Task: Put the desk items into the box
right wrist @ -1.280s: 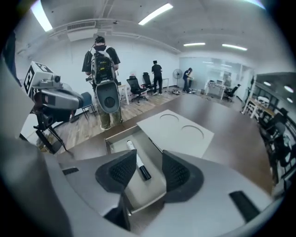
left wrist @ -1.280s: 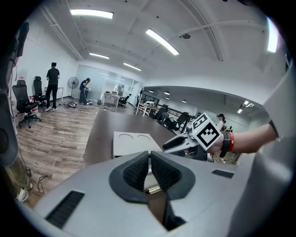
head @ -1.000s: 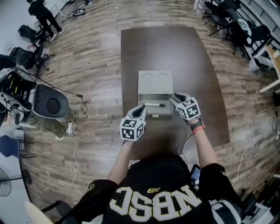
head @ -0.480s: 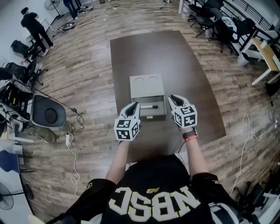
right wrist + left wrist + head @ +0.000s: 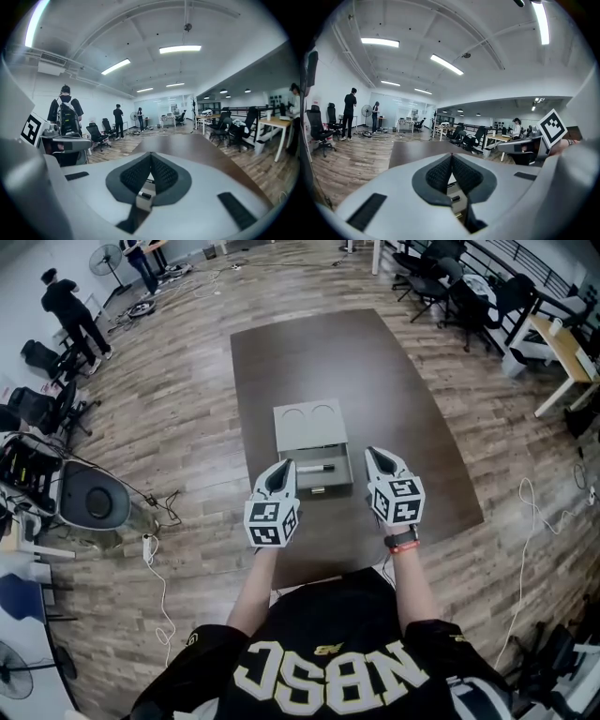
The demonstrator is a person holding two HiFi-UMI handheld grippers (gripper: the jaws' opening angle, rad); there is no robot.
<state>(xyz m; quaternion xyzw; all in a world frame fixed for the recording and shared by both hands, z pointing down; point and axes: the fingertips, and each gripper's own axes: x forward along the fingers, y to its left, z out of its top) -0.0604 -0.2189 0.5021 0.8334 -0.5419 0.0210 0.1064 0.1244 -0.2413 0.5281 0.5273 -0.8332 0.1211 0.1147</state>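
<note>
A grey box (image 5: 340, 480) stands open on the brown table (image 5: 394, 399), its lid (image 5: 310, 425) laid back. A black-and-white marker (image 5: 319, 467) lies inside, with a small dark item (image 5: 319, 489) near the front wall. My left gripper (image 5: 284, 465) hovers at the box's left front corner, shut and empty; its pads (image 5: 440, 173) meet. My right gripper (image 5: 372, 453) hangs at the right side of the box. Its jaws have just been closing and now stand shut with nothing between the pads (image 5: 161, 172). The marker (image 5: 144, 194) shows below them.
The table's near edge (image 5: 328, 579) is right before the person. A round grey device (image 5: 94, 504) and cables (image 5: 159, 568) lie on the wooden floor at left. Office chairs (image 5: 441, 282) and desks stand at the far right; people (image 5: 66, 306) stand far left.
Both grippers have lifted away from the box and drawn slightly back toward the person. The marker stays in the box.
</note>
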